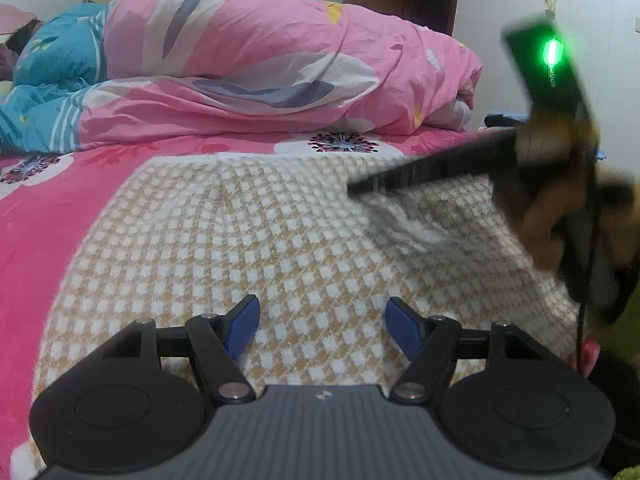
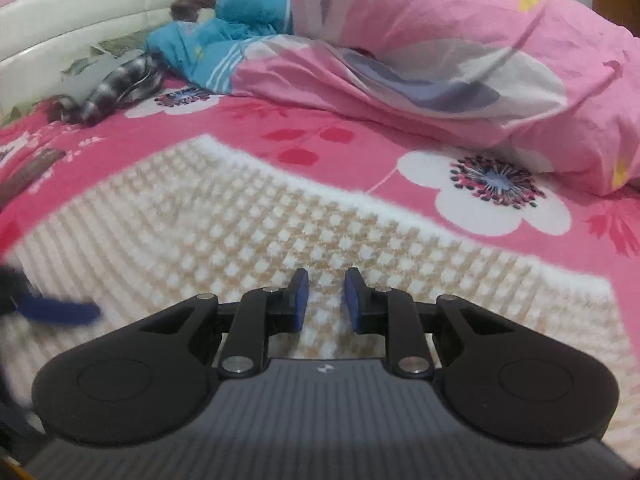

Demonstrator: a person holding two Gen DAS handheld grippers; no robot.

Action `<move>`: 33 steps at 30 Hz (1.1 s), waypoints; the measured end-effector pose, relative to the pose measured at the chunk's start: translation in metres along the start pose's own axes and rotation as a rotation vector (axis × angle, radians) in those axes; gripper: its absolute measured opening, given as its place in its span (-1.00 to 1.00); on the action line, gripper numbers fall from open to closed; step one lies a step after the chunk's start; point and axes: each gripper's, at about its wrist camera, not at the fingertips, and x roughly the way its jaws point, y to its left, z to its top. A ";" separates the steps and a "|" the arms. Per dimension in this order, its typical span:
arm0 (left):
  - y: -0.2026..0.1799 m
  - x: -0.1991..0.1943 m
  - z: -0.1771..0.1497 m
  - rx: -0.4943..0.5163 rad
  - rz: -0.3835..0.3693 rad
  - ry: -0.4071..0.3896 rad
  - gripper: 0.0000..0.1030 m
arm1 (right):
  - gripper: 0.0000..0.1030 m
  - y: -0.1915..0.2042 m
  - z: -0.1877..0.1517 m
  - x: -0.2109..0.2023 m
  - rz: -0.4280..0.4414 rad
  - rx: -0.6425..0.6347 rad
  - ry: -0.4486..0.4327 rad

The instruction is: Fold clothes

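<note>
A fluffy tan-and-white checked garment (image 1: 248, 240) lies spread on the pink flowered bed sheet (image 1: 60, 208). My left gripper (image 1: 324, 320) hovers low over its near part, open, with nothing between its blue pads. My right gripper (image 2: 325, 300) has its pads close together, with a ridge of the checked garment (image 2: 280, 224) pinched between them. In the left wrist view it comes in from the right, blurred; its dark finger (image 1: 420, 168) reaches over the cloth, and a lifted flap (image 1: 460, 232) hangs below it. The left gripper's blue pad (image 2: 64, 312) shows blurred at the left edge of the right wrist view.
A bunched pink flowered quilt (image 1: 280, 68) fills the back of the bed. A person lies under a blue quilt (image 1: 60, 64) at the back left. A dark striped cloth (image 2: 116, 84) sits by the white headboard (image 2: 80, 12). A hand (image 1: 548, 232) holds the right gripper.
</note>
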 end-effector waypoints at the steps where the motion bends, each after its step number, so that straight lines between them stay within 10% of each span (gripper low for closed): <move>1: 0.000 0.000 -0.001 0.000 0.000 -0.002 0.37 | -0.63 0.002 0.012 -0.004 0.004 0.004 -0.033; 11: 0.001 -0.005 -0.006 -0.002 -0.012 -0.019 0.37 | -0.61 -0.014 0.032 0.033 -0.015 0.107 0.022; 15: 0.001 -0.007 -0.008 0.005 -0.013 -0.030 0.37 | -0.63 0.010 0.049 0.012 0.103 0.055 -0.110; 20: 0.001 -0.009 -0.011 0.002 -0.023 -0.033 0.38 | -0.66 0.043 0.008 0.075 0.081 -0.110 0.019; 30: 0.016 -0.034 -0.003 -0.065 -0.047 -0.083 0.38 | -0.65 0.000 0.005 -0.051 -0.033 -0.031 -0.140; 33: 0.018 -0.032 -0.002 -0.087 -0.039 -0.068 0.37 | -0.62 -0.017 -0.033 -0.023 -0.076 0.029 0.006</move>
